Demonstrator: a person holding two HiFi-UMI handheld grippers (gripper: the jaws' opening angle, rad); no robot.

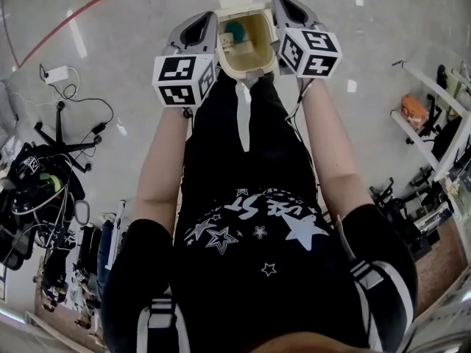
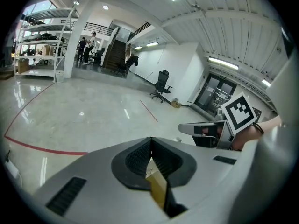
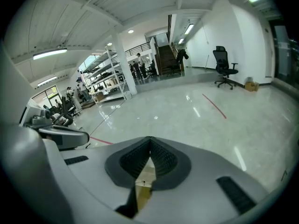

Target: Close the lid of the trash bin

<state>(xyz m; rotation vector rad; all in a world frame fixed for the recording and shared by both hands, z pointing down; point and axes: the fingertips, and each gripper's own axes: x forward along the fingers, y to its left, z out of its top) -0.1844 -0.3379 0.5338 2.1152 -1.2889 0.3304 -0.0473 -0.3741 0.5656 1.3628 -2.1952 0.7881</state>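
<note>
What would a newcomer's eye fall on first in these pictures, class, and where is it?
The open cream trash bin, top centre of the head view, draws the eye first, with something teal inside. The left gripper and right gripper flank it, jaws together, each bearing a black-and-white marker cube. Below, the person's star-printed black top fills the picture.

I stand in a big open lab or workshop hall: a polished grey floor (image 2: 93, 111) marked with a red line (image 2: 42, 147), tall metal shelving racks (image 2: 44, 45), a staircase (image 2: 113, 55) to a railed upper level, 1 office chair (image 2: 161, 84), strip lights (image 2: 223, 63) overhead, cables (image 1: 81, 94) and gear (image 1: 33, 190) heaped aside.
</note>
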